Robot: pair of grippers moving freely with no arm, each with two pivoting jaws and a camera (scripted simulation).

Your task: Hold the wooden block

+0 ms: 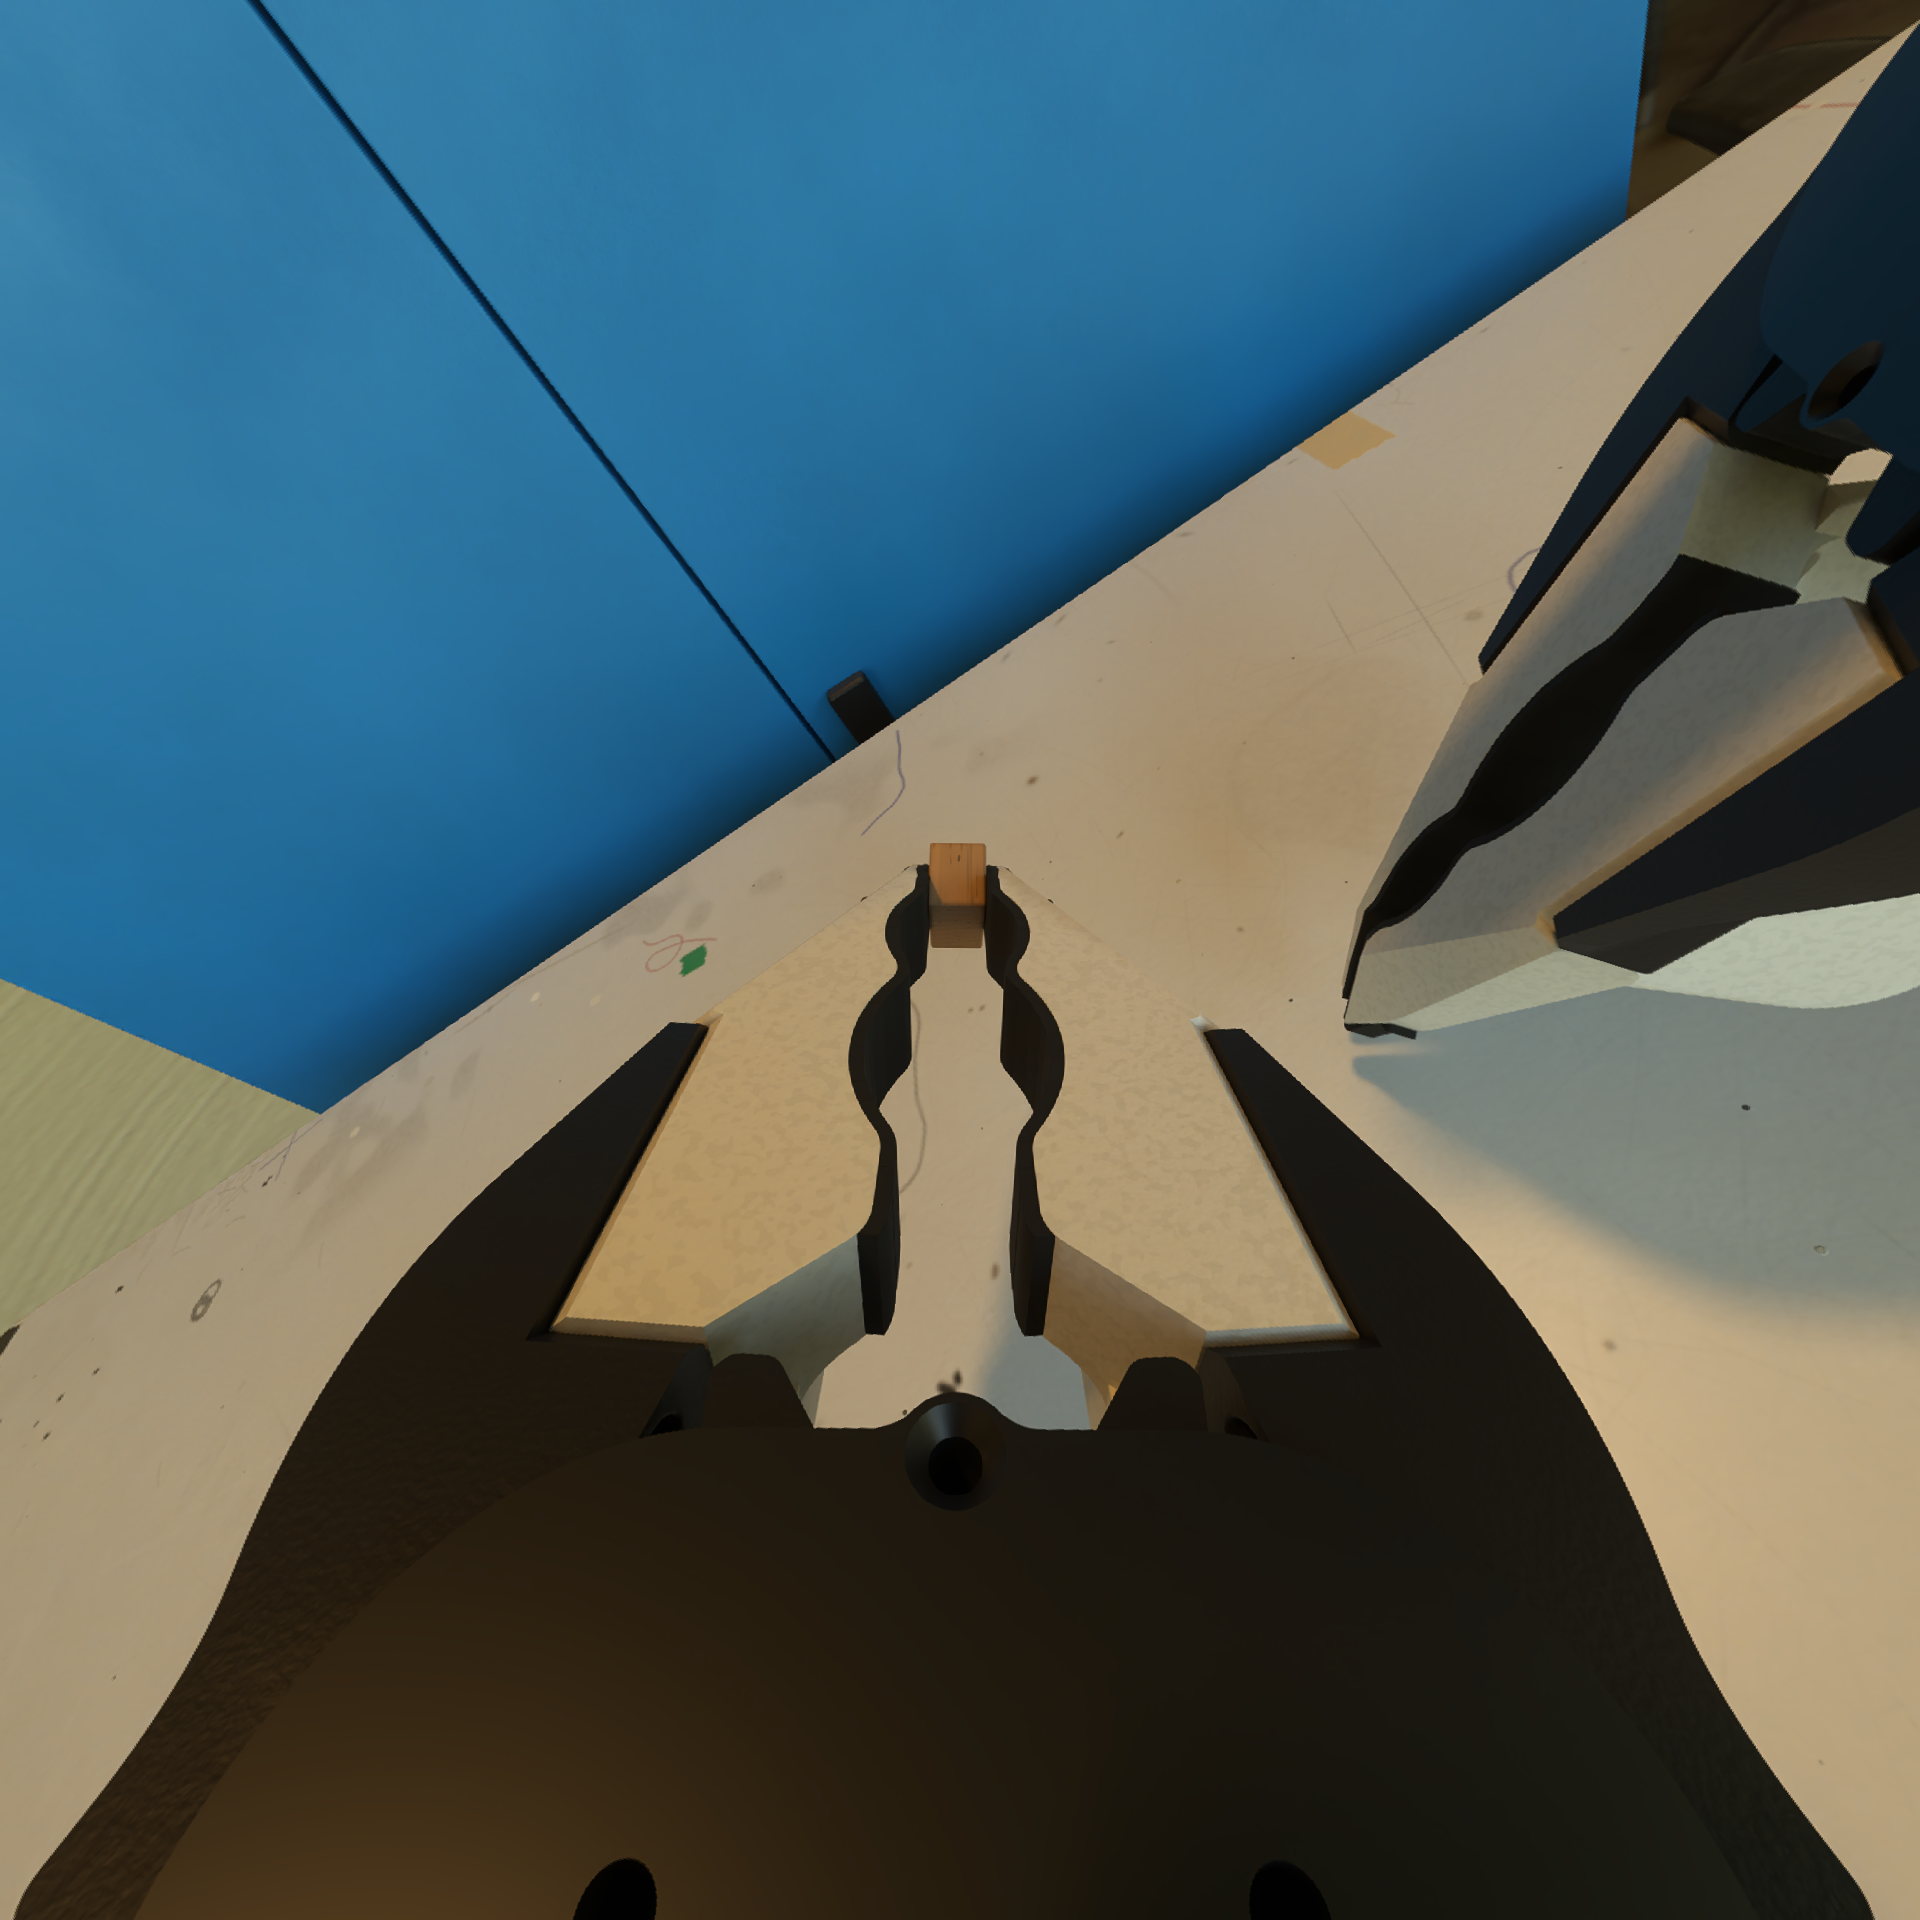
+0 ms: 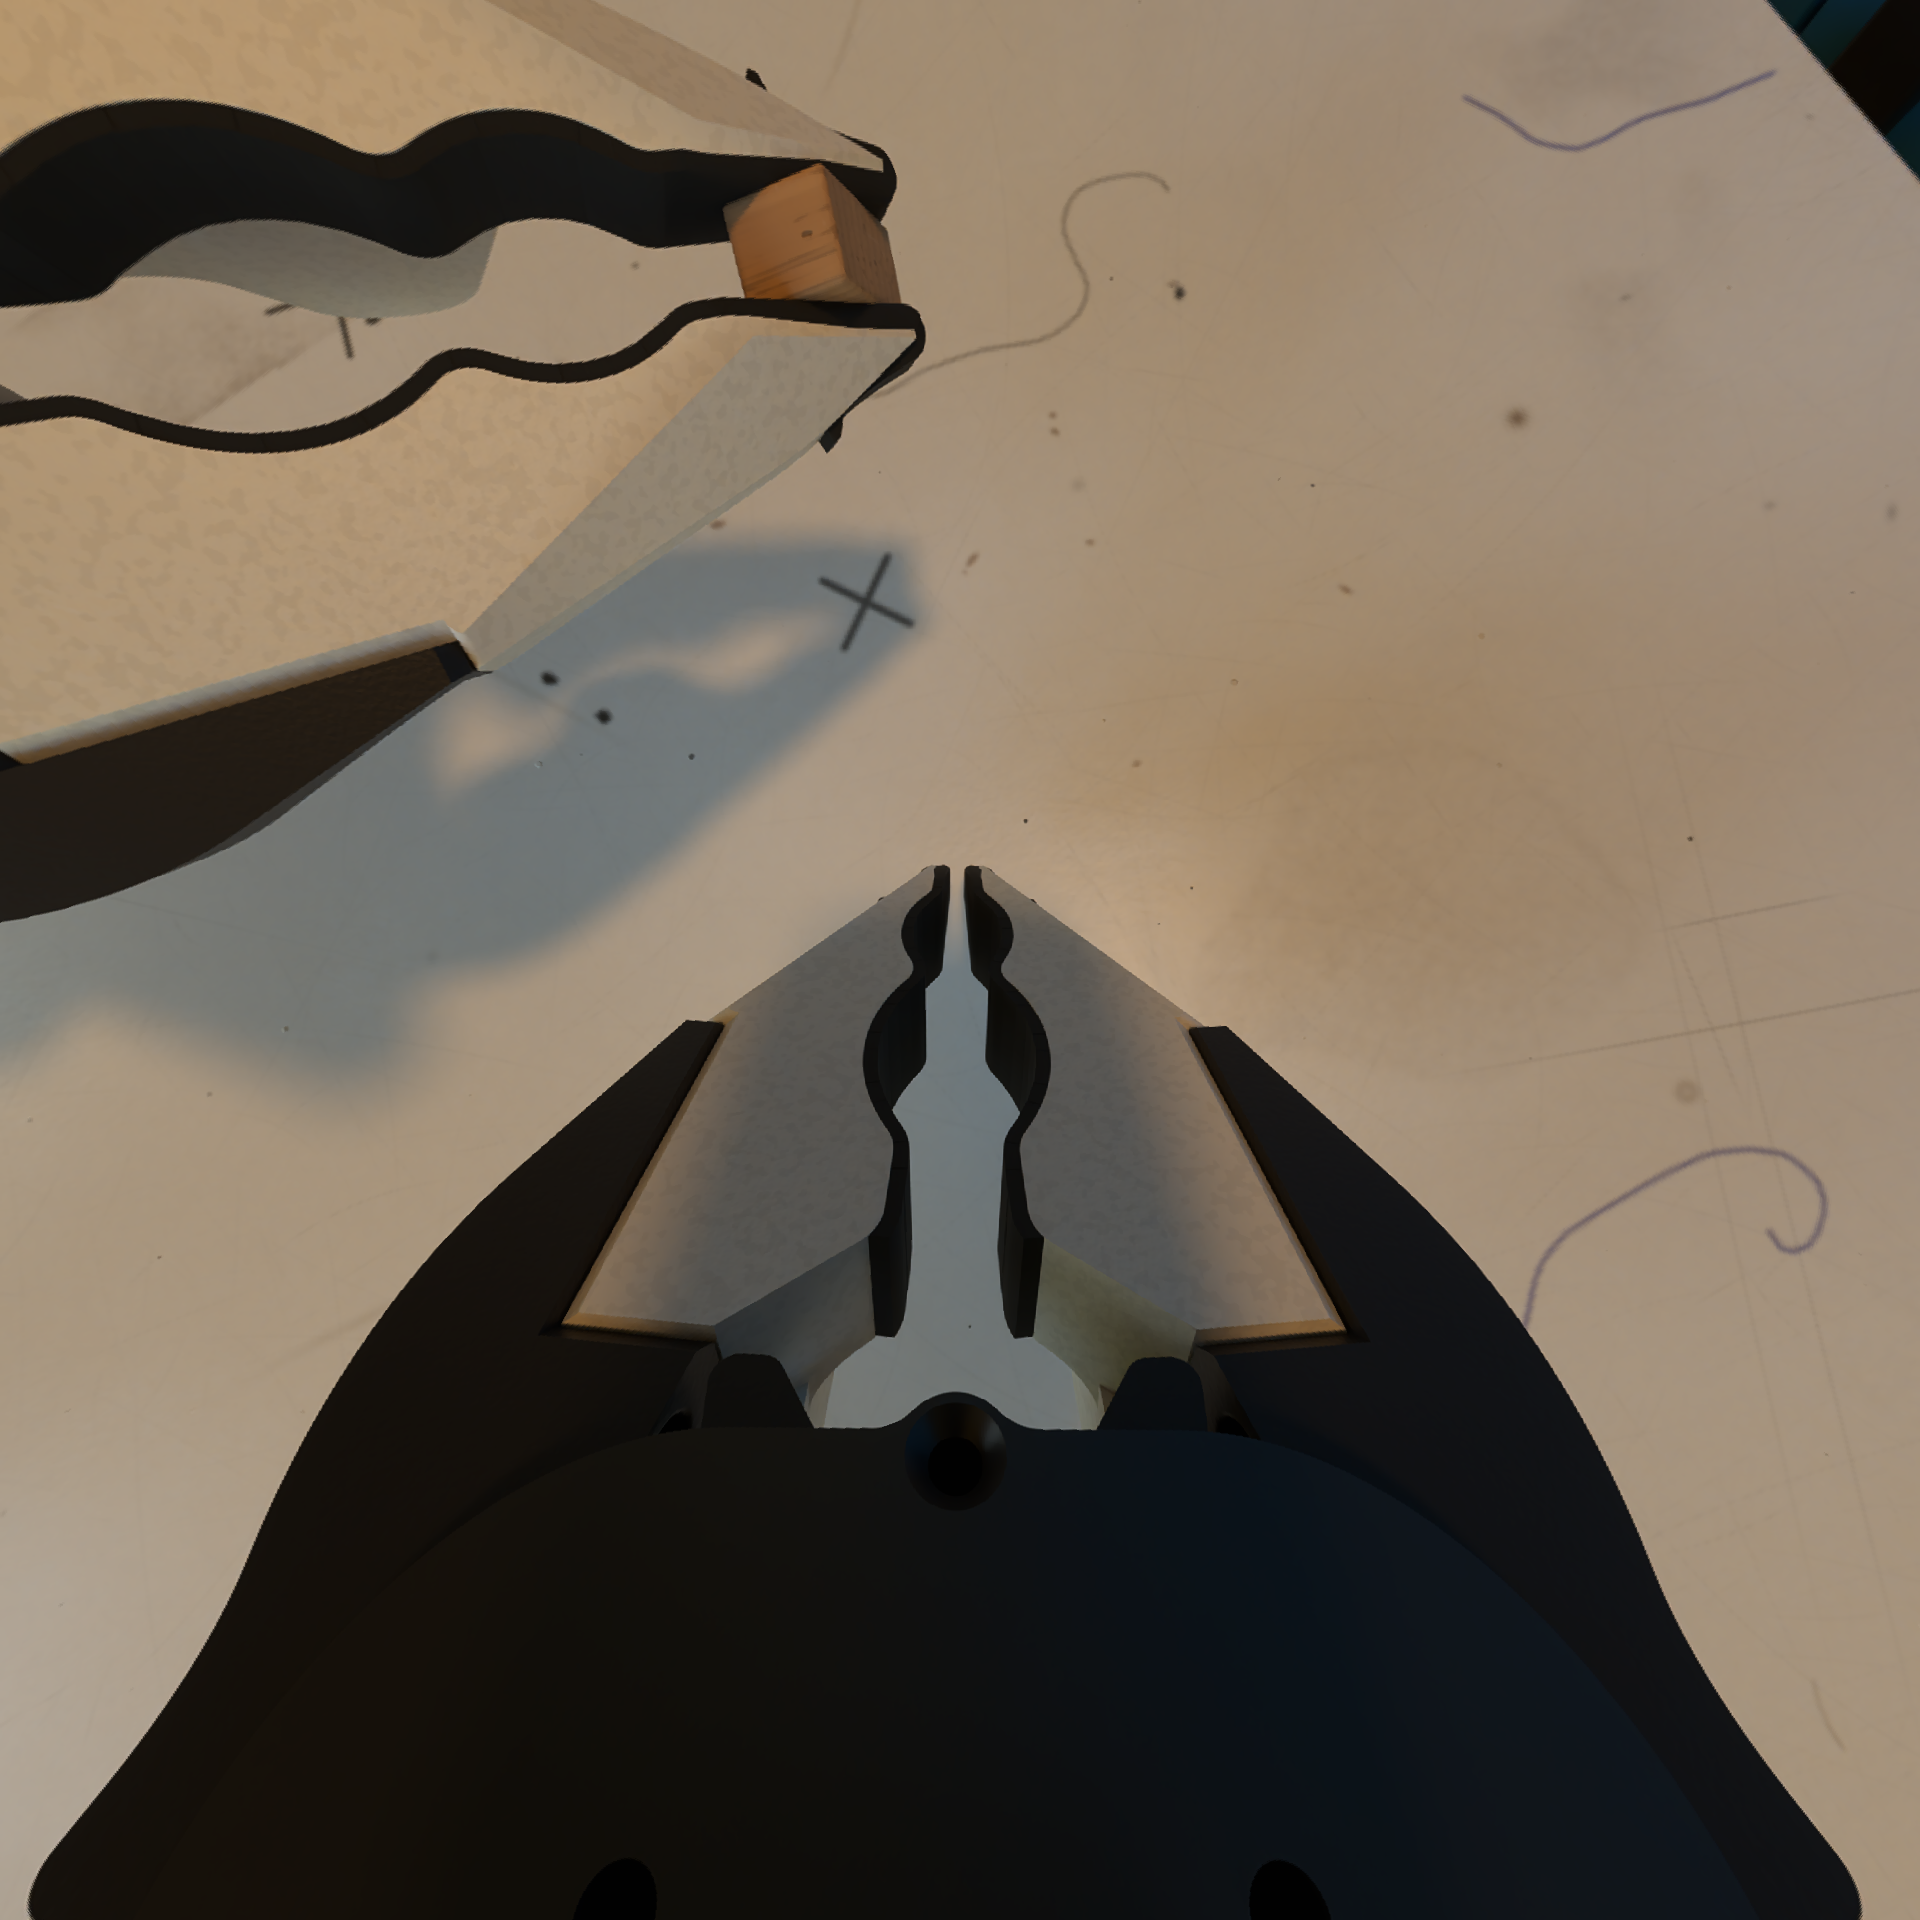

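Wooden block (image 1: 957,875) — pinched at the very tips of the left hand-held gripper (image 1: 957,883), above the bench (image 2: 1351,727).
Small, rigid, probably light; flat faces suit it — a deeper hold seems safer. Right hand-held gripper (image 2: 957,875) nearly closed, empty.

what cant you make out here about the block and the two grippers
- Wooden block, left wrist view: its side faces, hidden by the left gripper fingertips clamping it.
- Block underside, right wrist view: faces away.
- Left gripper body, right wrist view: cut off by the left edge.
- Right gripper: tips almost together; body cut off at the left wrist view's right edge.
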